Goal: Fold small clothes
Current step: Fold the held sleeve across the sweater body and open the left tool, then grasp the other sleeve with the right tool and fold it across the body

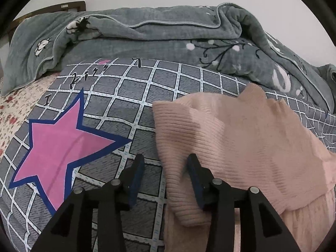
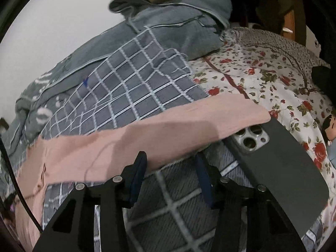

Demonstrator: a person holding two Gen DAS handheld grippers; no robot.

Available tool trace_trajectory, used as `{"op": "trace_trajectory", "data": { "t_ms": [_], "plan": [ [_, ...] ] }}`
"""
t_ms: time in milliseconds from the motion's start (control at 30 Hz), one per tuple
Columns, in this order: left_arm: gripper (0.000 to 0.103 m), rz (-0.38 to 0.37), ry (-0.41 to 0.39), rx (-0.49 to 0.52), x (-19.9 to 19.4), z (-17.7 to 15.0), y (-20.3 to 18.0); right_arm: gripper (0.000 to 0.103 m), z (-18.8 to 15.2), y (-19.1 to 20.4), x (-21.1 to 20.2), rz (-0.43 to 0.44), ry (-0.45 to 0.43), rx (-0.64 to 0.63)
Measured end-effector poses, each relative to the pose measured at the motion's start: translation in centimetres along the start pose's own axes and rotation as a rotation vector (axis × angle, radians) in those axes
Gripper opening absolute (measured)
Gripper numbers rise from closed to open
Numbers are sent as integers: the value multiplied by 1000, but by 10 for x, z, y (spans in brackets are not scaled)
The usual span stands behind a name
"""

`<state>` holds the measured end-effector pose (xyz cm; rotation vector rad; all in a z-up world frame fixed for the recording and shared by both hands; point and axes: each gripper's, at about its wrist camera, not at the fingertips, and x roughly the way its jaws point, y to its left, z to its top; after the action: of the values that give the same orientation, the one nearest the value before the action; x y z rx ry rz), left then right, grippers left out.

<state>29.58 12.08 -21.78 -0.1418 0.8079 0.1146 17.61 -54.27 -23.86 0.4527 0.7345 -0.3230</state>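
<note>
A pink ribbed knit garment (image 1: 241, 138) lies partly folded on the grey checked bed cover (image 1: 134, 88). My left gripper (image 1: 166, 163) is open, its jaws astride the garment's left folded edge, the right finger over the knit and the left finger over the cover. In the right wrist view the same garment (image 2: 147, 132) stretches across as a pink band. My right gripper (image 2: 170, 163) is open at its near edge, the fingertips just under or against the hem; whether they touch it is unclear.
A rumpled grey-green blanket (image 1: 147, 33) is heaped at the back. A pink star (image 1: 61, 140) is printed on the cover. A phone in a dark case (image 2: 279, 163) lies beside the right gripper, partly under the garment. A floral sheet (image 2: 262, 73) lies to the right.
</note>
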Motion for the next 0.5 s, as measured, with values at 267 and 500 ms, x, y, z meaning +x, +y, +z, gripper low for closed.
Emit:
{"op": "trace_trajectory", "data": {
  "t_ms": [267, 500],
  "plan": [
    [44, -3, 1, 0, 0, 0, 1, 10, 15, 5, 5, -94, -26, -52],
    [73, -41, 10, -25, -1, 3, 6, 6, 26, 54, -36, -183, -176, -199]
  ]
}}
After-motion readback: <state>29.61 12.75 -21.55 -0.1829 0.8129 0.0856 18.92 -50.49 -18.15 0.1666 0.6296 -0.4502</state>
